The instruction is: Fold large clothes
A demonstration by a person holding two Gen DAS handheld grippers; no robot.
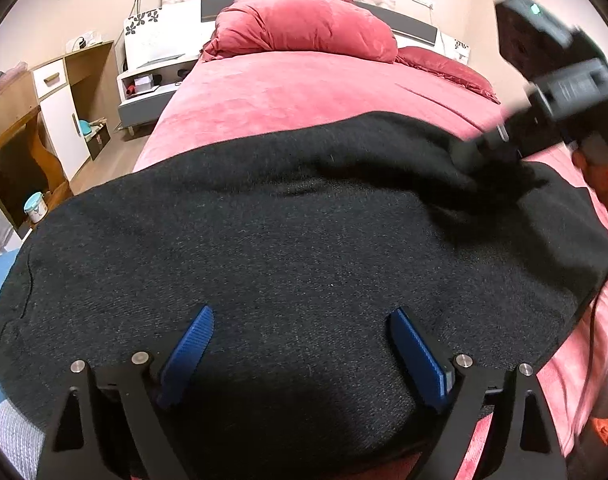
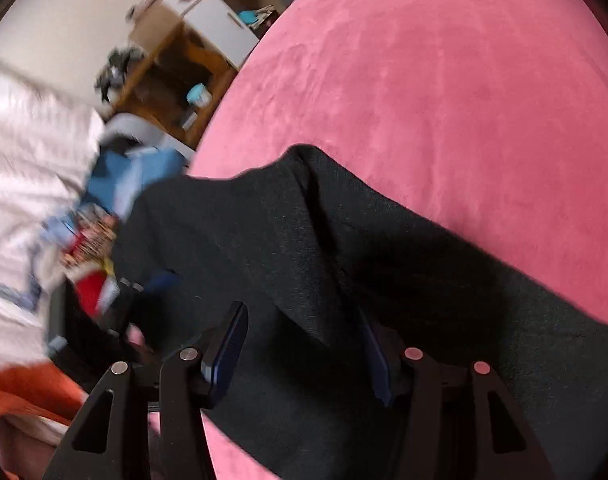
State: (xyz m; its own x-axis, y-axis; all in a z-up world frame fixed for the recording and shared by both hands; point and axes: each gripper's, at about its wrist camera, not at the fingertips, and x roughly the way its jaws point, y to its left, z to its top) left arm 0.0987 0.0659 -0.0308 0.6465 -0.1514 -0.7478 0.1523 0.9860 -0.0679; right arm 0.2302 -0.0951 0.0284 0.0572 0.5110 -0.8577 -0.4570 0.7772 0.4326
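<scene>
Left wrist view: the black garment (image 1: 288,248) is spread across the near part of the bed (image 1: 304,92), its long axis running side to side across the mattress; which end is the neck or hem cannot be told. The left hand-held gripper (image 1: 300,352) is seen wide open just above the cloth, with nothing held between its blue pads (image 1: 192,344). The right hand-held gripper (image 2: 300,356) is also parted in its own view, a raised fold of cloth standing between the fingers; whether the fold is pinched cannot be told. The view is blurred, so a slipped grasp is judged likely. An uneven pull could bunch the fabric, and the left edge, which overhangs the bed, could be dragged off.
</scene>
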